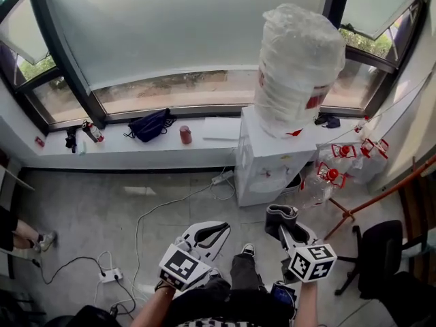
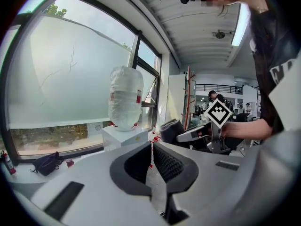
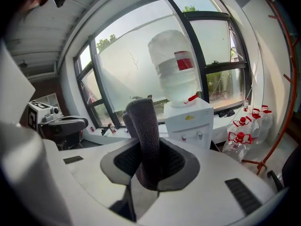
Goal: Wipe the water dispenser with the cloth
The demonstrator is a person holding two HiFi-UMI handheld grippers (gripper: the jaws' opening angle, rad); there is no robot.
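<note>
A wide frosted-glass window [image 1: 184, 26] and a grey floor [image 1: 102, 210] lie ahead of both claws. The white box-shaped water dispenser [image 1: 269, 159], topped by a plastic-wrapped clear bottle [image 1: 300, 67], stands just beyond the right gripper [image 3: 149, 160], whose jaws clamp a dark grey knitted cloth [image 3: 143, 126]. The left gripper [image 2: 151, 149] has its jaws together with nothing between them.

We wore dark trousers [image 1: 242, 272] and a black top [image 2: 277, 65] with white lettering. Our left hand-held gripper [image 1: 219, 230] and right hand-held gripper [image 1: 286, 225] were white, with black ribbed pads [image 2: 167, 164] and black-and-white marker cubes [image 1: 182, 266].
</note>
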